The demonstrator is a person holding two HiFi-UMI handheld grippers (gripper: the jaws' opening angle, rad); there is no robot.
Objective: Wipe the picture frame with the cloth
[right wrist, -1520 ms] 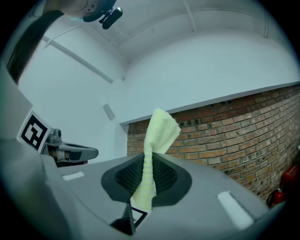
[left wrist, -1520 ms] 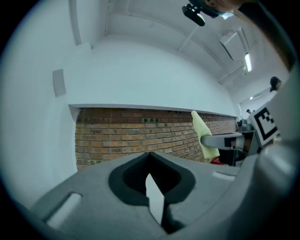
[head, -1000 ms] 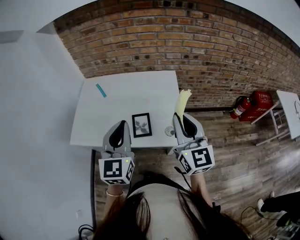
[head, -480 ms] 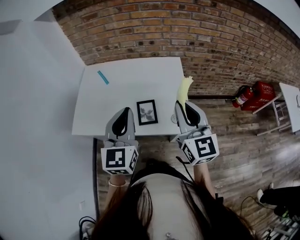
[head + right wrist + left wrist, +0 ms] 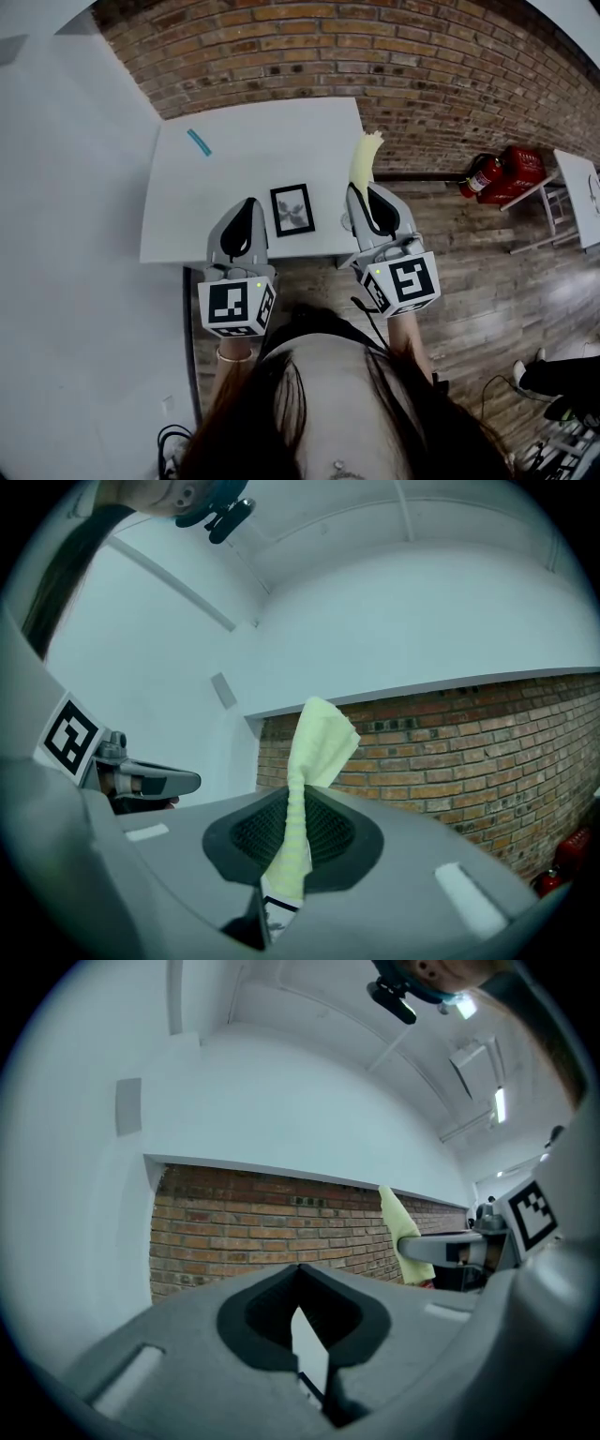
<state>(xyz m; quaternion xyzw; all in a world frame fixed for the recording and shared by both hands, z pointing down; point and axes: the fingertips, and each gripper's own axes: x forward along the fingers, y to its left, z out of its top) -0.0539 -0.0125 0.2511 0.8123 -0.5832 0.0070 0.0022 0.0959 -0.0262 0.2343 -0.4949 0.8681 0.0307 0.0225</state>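
As it lies flat, the picture frame [image 5: 292, 208] looks black-rimmed.

White table [image 5: 253, 164] with black picture frame [image 5: 292, 208] and small blue strip [image 5: 198, 142].

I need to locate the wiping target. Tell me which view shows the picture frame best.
The head view: the picture frame lies whole and flat on the white table. Both gripper views look level toward the brick wall and show nothing I can identify as the frame.
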